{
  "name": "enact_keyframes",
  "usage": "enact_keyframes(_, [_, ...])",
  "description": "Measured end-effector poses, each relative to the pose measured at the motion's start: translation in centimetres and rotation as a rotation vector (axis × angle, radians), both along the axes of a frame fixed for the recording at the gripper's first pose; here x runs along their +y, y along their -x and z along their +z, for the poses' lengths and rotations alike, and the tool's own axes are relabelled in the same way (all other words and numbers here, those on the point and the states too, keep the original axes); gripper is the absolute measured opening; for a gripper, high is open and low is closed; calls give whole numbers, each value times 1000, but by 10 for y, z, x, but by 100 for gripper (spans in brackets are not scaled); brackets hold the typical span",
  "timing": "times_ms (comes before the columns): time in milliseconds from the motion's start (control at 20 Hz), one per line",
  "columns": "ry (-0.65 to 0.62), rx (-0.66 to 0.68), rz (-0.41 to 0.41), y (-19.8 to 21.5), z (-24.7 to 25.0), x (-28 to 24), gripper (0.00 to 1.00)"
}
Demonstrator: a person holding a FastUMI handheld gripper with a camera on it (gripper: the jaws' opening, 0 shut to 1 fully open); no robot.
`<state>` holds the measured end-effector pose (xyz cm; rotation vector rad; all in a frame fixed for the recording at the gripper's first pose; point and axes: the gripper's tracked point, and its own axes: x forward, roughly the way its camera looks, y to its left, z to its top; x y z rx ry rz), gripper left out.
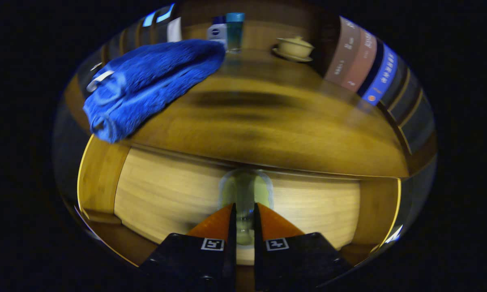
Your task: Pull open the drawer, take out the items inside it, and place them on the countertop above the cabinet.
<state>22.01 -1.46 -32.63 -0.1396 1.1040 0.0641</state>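
Observation:
My gripper (244, 213) is shut on a see-through, greenish item (245, 190) that stands up between and just beyond the fingertips. It is blurred, so I cannot tell whether it is a glass or a small bottle. Behind it is the pale wooden front of the cabinet (166, 190), just under the edge of the countertop (268, 134). On the left part of the countertop lies a folded blue towel (146, 85), its near end hanging over the edge.
At the back of the countertop stand two small bottles (226, 32) and a lidded tea bowl on a saucer (294, 48). A row of books (365, 67) lines the right side. The countertop's middle and right front are bare wood.

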Motion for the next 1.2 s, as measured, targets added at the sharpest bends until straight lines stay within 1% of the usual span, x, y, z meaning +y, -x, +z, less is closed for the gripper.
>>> enact_keyframes(50, [-23, 29, 2, 2, -12, 3, 23])
enact_keyframes(100, [-34, 41, -4, 4, -14, 5, 23])
enact_keyframes(300, [-82, 23, -25, 6, -1, 7, 23])
enact_keyframes(600, [-154, 20, -1, 17, 51, 24, 23])
enact_keyframes(950, [-209, 49, -17, 34, 103, 23, 22])
enact_keyframes(1050, [-222, 26, -25, 27, 118, 20, 22])
enact_keyframes(1200, [-201, -40, -38, -5, 145, 8, 23])
